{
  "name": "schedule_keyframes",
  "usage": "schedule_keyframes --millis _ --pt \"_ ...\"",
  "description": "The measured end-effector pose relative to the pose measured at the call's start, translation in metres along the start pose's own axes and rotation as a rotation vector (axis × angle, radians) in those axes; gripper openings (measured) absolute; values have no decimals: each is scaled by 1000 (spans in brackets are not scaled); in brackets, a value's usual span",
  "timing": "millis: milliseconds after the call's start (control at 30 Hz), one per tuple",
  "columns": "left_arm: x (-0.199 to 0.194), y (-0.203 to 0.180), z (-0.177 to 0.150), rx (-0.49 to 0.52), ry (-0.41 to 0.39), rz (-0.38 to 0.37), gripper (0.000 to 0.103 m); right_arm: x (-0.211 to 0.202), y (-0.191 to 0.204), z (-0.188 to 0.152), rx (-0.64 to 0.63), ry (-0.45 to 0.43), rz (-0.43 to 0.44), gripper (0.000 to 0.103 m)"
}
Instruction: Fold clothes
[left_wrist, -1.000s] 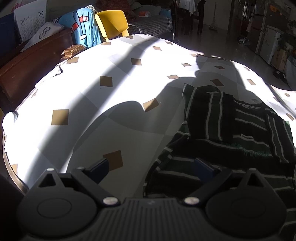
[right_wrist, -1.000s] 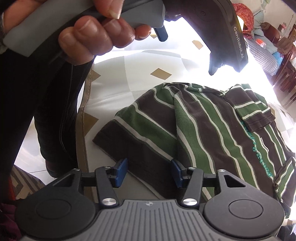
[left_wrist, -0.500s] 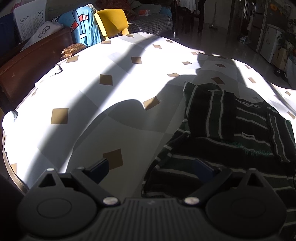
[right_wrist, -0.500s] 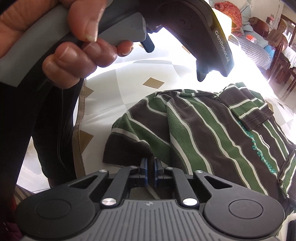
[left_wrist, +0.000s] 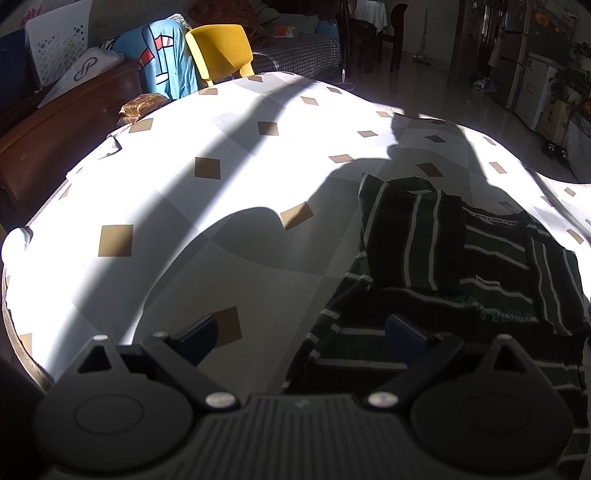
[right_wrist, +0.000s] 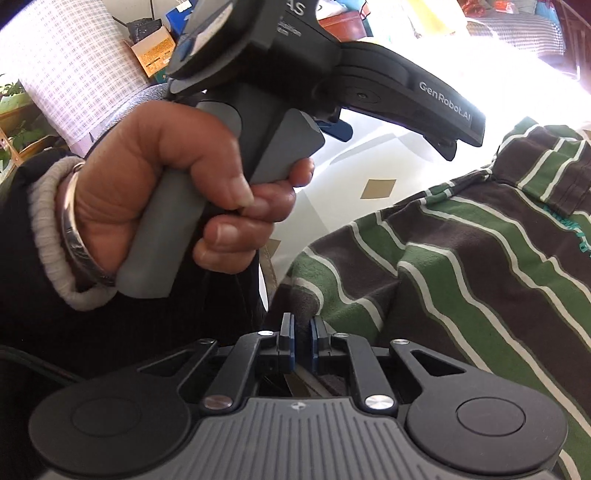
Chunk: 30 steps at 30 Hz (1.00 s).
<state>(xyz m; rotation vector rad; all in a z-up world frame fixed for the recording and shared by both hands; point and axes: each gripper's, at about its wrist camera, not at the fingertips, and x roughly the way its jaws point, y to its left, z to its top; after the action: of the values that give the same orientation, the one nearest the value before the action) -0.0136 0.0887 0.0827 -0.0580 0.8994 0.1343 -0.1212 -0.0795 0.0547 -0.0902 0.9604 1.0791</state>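
Observation:
A brown, green and white striped shirt (right_wrist: 461, 277) lies partly folded on the table, one sleeve turned over its body; in the left wrist view the shirt (left_wrist: 424, 240) lies in shadow. My right gripper (right_wrist: 302, 347) pinches the shirt's near hem corner and holds it raised off the cloth. Its jaws are opening slightly, with fabric still between the pads. My left gripper (left_wrist: 301, 330) hovers open over the shirt's left edge, one fingertip above the fabric and the other above bare tablecloth. The right wrist view also shows the left gripper (right_wrist: 391, 138), held by a hand (right_wrist: 166, 184).
The table (left_wrist: 184, 206) wears a white cloth with tan diamonds, half in strong sun. Behind it are a yellow chair (left_wrist: 221, 51), a blue garment (left_wrist: 162, 62) and a brown wooden bench (left_wrist: 55, 140). The table's near edge (right_wrist: 271, 273) runs beside the person's dark clothing.
My right gripper shut on the shirt's hem corner, then rolled and rose, pulling the corner up. The left gripper stayed where it was, open.

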Motion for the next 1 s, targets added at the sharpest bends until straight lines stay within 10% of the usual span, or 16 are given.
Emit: schedule_keyframes --millis 167,800,1000 --pt "4 -6 0 21 13 -1 98 -17 -1 5 9 -52 -46 29" --pt "34 -61 -20 185 120 -35 98 -63 -80 -26 312 -70 -709 34" --pt "49 -72 -27 217 157 -22 98 -73 -115 -42 502 -60 -794 35"
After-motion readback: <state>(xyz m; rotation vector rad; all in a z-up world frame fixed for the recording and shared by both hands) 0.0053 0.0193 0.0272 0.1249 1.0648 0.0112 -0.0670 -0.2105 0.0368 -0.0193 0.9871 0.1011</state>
